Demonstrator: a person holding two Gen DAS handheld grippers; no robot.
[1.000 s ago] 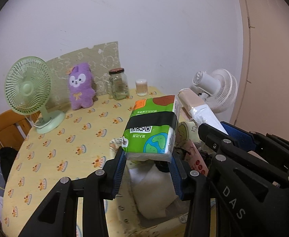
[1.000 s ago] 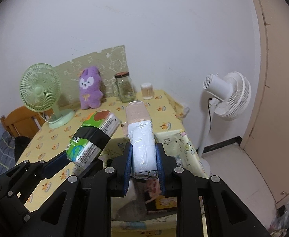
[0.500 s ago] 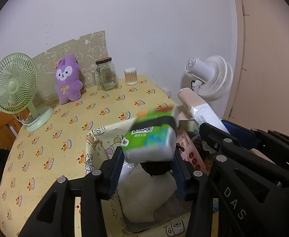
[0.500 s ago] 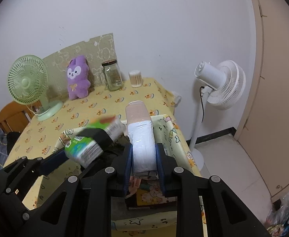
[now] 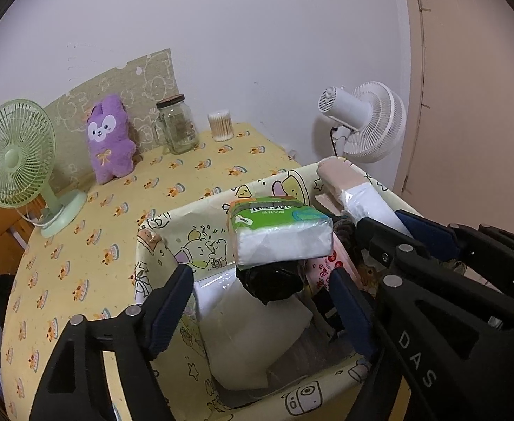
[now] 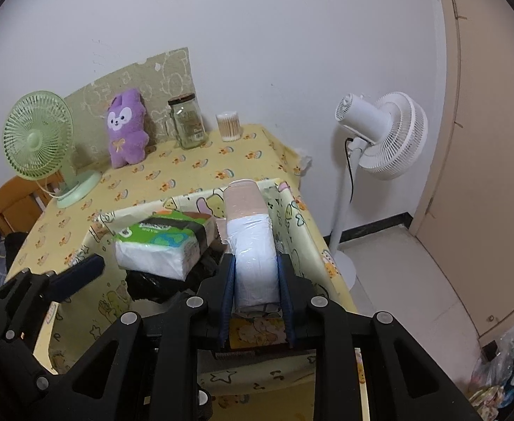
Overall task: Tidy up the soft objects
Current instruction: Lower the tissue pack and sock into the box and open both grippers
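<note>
- The left gripper (image 5: 262,301) stood spread over the storage bin (image 5: 158,231), its jaws having just been opening; the tissue pack (image 5: 279,235) lay free at 12 o'clock ahead of its tips, resting on a black bundle (image 5: 274,282) inside the bin, its long axis crosswise to the fingers.
- The right gripper (image 6: 257,291) pinched the wrapped roll (image 6: 253,245), whose long axis ran toward 12 o'clock along the fingers, above the bin's right side.
- The tissue pack sat at 10 o'clock from that roll, so the right hand was likely the one with a drop to make.
</note>
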